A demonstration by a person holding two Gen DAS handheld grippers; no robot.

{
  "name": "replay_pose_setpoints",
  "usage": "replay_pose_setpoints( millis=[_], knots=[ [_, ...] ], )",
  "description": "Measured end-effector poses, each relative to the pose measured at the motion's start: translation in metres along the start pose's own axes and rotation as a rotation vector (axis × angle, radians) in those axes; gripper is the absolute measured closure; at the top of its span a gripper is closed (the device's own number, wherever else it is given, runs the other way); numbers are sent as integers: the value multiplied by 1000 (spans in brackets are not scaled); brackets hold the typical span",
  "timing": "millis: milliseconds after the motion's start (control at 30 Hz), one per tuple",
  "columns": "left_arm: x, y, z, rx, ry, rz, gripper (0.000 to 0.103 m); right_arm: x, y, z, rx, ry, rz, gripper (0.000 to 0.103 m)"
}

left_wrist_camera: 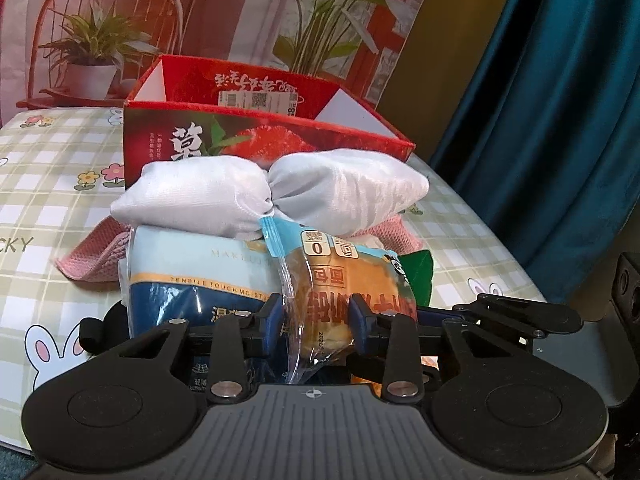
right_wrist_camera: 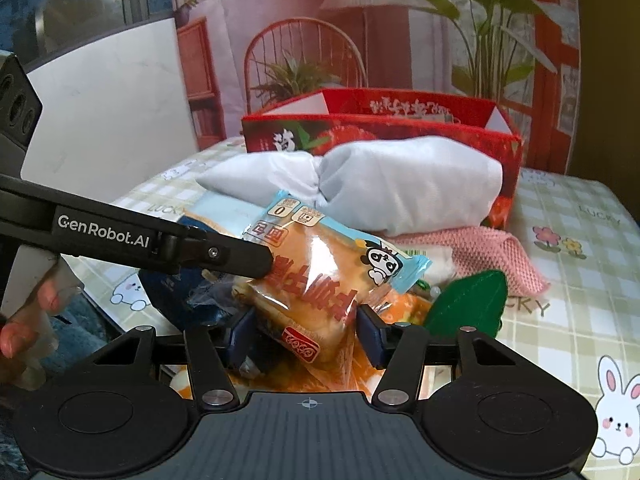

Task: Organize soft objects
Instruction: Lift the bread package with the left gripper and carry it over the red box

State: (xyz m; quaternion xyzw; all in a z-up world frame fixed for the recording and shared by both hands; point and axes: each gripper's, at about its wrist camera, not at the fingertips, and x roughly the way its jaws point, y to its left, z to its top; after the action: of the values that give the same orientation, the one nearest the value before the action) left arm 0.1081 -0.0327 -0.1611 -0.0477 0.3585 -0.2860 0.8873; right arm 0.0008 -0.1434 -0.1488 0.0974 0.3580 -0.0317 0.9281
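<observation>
A packaged bread bun (left_wrist_camera: 340,280) in a clear and blue wrapper lies on a pile of soft things. My left gripper (left_wrist_camera: 316,320) is shut on one end of it. My right gripper (right_wrist_camera: 306,334) is shut on the other end of the same bun (right_wrist_camera: 316,272). The left gripper's arm (right_wrist_camera: 160,240) reaches in from the left in the right wrist view. Behind the bun lie a white tied cushion (left_wrist_camera: 264,196), a blue tissue pack (left_wrist_camera: 192,280), a pink knitted cloth (right_wrist_camera: 492,252) and a green felt leaf (right_wrist_camera: 468,300).
A red open-topped strawberry box (left_wrist_camera: 256,128) stands behind the pile on a checked tablecloth (left_wrist_camera: 52,184). A blue curtain (left_wrist_camera: 552,120) hangs at the right. A printed backdrop stands behind the table. An orange plush item (right_wrist_camera: 404,308) lies under the bun.
</observation>
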Motion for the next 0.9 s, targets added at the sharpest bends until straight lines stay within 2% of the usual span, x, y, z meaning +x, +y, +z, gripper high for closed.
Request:
replay_pose_setpoints(
  millis=[667, 900],
  knots=[
    [-32, -5, 10, 34, -117, -42, 65, -27, 15, 23, -110, -115, -7, 53],
    [-36, -5, 37, 35, -146, -77, 65, -33, 15, 43, -161, -153, -13, 53]
  ],
)
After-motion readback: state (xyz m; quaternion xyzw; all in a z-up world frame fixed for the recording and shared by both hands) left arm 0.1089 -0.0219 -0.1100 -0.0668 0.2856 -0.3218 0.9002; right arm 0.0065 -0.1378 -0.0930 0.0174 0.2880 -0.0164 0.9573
